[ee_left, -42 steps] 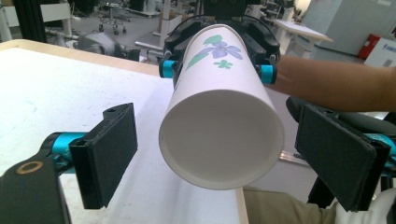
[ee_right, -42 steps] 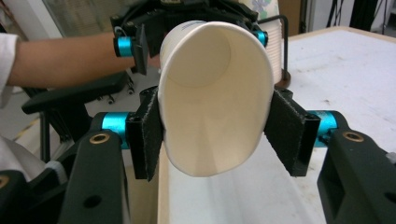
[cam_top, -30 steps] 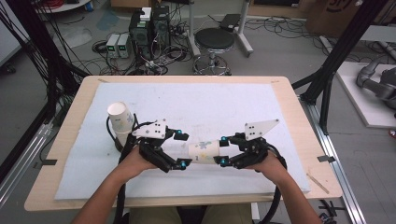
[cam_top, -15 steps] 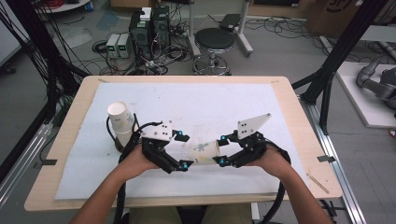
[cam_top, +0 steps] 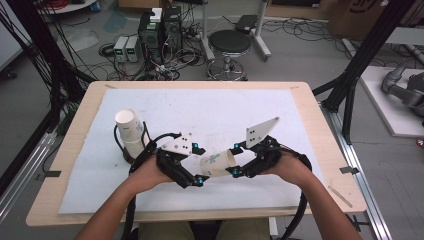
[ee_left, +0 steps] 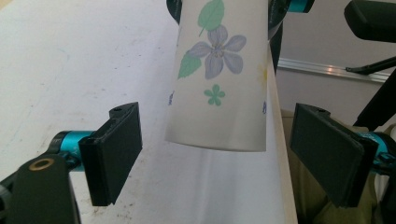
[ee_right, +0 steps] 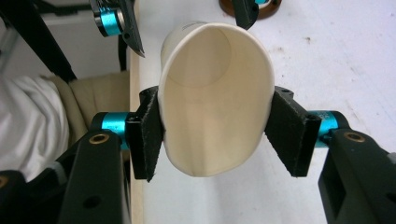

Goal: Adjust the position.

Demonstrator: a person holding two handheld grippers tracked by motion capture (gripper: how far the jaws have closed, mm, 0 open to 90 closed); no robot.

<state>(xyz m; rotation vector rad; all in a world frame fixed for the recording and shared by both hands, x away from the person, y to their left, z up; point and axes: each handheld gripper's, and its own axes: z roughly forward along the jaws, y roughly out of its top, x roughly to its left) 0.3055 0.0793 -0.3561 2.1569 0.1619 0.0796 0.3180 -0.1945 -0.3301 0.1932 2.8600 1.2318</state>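
Observation:
A white paper cup (cam_top: 217, 163) printed with purple flowers lies on its side in the air, just above the white mat near the table's front. My right gripper (cam_top: 235, 160) is shut on its rim end. In the right gripper view the pads (ee_right: 147, 135) squeeze the cup's mouth (ee_right: 215, 102) into an oval. My left gripper (cam_top: 198, 165) faces it from the left. Its jaws have just been closing, and the cup's base (ee_left: 219, 84) sits between the pads (ee_left: 114, 149) with a gap on each side.
A stack of paper cups (cam_top: 129, 131) stands on a dark ring at the mat's left, close to my left hand. The white mat (cam_top: 225, 110) covers most of the wooden table (cam_top: 320, 130). A stool (cam_top: 229, 42) and electronics boxes sit on the floor beyond.
My right gripper has risen a little and tipped, so its grey plate points more steeply up, and the cup went with it. The left hand has stayed where it was.

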